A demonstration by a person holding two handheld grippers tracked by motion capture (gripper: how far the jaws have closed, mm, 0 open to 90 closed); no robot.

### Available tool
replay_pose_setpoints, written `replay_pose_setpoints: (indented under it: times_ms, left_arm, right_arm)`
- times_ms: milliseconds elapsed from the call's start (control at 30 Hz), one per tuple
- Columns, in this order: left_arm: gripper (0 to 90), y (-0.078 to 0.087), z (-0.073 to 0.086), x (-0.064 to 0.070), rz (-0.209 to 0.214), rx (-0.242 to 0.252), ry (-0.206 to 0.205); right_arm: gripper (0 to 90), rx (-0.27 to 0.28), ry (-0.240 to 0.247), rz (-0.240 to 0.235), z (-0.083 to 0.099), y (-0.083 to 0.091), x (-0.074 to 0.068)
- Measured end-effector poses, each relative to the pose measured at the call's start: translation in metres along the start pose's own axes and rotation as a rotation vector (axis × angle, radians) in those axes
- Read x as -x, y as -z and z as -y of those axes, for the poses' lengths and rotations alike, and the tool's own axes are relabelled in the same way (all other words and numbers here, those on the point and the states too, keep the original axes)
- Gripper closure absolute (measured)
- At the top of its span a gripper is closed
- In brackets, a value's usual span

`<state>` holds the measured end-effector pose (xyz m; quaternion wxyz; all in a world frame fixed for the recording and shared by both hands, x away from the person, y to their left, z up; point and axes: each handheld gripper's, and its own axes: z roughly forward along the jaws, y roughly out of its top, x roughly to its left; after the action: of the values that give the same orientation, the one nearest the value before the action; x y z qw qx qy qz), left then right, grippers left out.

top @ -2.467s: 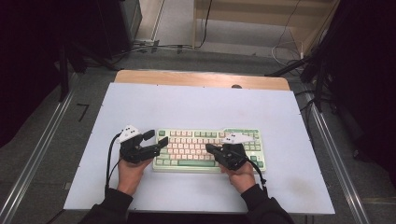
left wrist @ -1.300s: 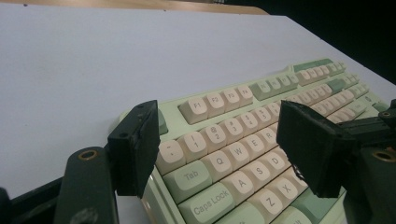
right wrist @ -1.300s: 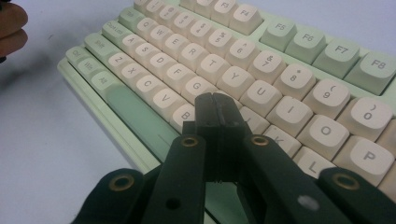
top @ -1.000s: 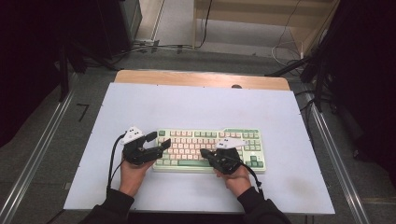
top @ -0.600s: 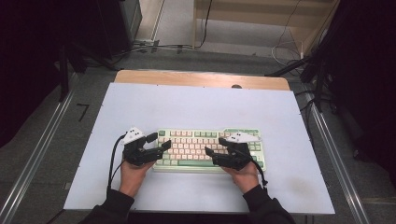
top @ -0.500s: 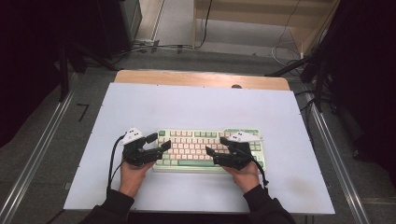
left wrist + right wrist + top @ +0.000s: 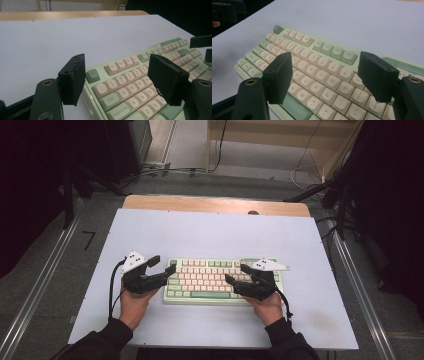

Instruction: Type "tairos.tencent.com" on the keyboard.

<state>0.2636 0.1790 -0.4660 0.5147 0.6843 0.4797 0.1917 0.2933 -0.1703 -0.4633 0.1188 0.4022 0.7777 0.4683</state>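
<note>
A mint-green keyboard (image 7: 210, 281) with cream keys lies flat on the white table top (image 7: 210, 232), near its front edge. My left gripper (image 7: 163, 265) is open at the keyboard's left end, one jaw beside the edge and one over the keys. In the left gripper view, the left gripper (image 7: 118, 80) straddles the keyboard's (image 7: 125, 87) Tab and Caps Lock corner. My right gripper (image 7: 236, 273) is open above the right half. In the right gripper view, the right gripper (image 7: 328, 75) hangs over the letter keys of the keyboard (image 7: 312, 62). Neither holds anything.
A wooden strip (image 7: 215, 205) runs along the table's far edge. Metal rails (image 7: 45, 285) flank both sides, and cables lie on the floor (image 7: 310, 175) beyond. Bare table top lies behind the keyboard and to either side.
The right gripper dipped toward the keyboard's front edge, then moved back up and to the right. The left gripper shifted slightly. The keyboard stayed in place.
</note>
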Motion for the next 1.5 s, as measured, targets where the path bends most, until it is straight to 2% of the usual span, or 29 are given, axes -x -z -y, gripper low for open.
replay_pose_setpoints:
  times_ms: [33,133,167,200,233,300,333,400,500,600,667,733,867,933,1000,1233,1400,1500]
  left_arm:
    - [31.3,-0.002,0.003,0.000,0.016,-0.007,0.011]
    - [31.3,-0.010,0.015,0.006,0.027,-0.023,0.008]
    - [31.6,-0.012,0.018,0.008,0.047,-0.027,0.018]
    - [33.4,-0.014,0.017,0.011,0.074,-0.050,0.026]
    - [33.2,-0.014,0.014,0.014,0.092,-0.067,0.003]
    - [32.4,-0.009,0.014,0.020,0.081,-0.040,-0.079]
    - [32.6,-0.007,0.015,0.021,0.081,-0.036,-0.092]
    - [32.7,-0.006,0.017,0.018,0.095,-0.039,-0.070]
    - [34.9,-0.006,0.020,0.013,0.093,-0.041,-0.044]
    - [38.7,-0.006,0.022,0.012,0.091,-0.032,-0.038]
    - [46.1,-0.006,0.022,0.013,0.102,-0.020,-0.040]
    - [59.0,-0.006,0.022,0.014,0.123,-0.011,-0.043]
    - [83.1,-0.008,0.021,0.014,0.156,-0.028,-0.051]
    - [90.0,-0.010,0.021,0.013,0.168,-0.041,-0.049]
    - [90.0,-0.012,0.021,0.014,0.176,-0.057,-0.054]
    - [90.0,-0.022,0.021,0.025,0.189,-0.110,-0.115]
    - [90.0,-0.034,0.022,0.038,0.224,-0.160,-0.142]
    - [90.0,-0.041,0.024,0.046,0.225,-0.185,-0.147]
  right_arm:
    - [26.3,0.000,-0.006,-0.003,0.000,0.000,0.001]
    - [26.3,-0.010,-0.002,-0.005,0.002,0.000,0.001]
    - [26.3,-0.015,-0.002,-0.009,0.003,0.000,0.000]
    - [26.3,-0.017,-0.002,-0.010,0.004,-0.001,0.000]
    - [26.3,-0.023,-0.002,-0.014,0.004,-0.002,-0.001]
    - [26.3,-0.034,0.000,-0.022,0.006,-0.005,-0.003]
    - [26.3,-0.040,0.005,-0.027,0.007,-0.006,-0.004]
    - [26.3,-0.054,0.012,-0.030,0.008,-0.008,-0.007]
    - [26.3,-0.063,0.026,-0.029,0.008,-0.011,-0.007]
    - [26.3,-0.062,0.021,-0.025,0.008,-0.010,-0.005]
    - [26.3,-0.057,0.020,-0.025,0.008,-0.009,-0.004]
    - [26.3,-0.053,0.021,-0.023,0.008,-0.008,-0.003]
    - [26.7,-0.047,0.017,-0.020,0.007,-0.007,-0.003]
    - [26.6,-0.053,0.015,-0.019,0.007,-0.007,-0.002]
    - [26.7,-0.053,0.019,-0.020,0.007,-0.007,-0.003]
    - [27.2,-0.055,0.015,-0.017,0.007,-0.008,-0.002]
    - [27.4,-0.058,0.019,-0.019,0.007,-0.009,-0.001]
    - [27.3,-0.068,0.017,-0.020,0.008,-0.010,-0.002]
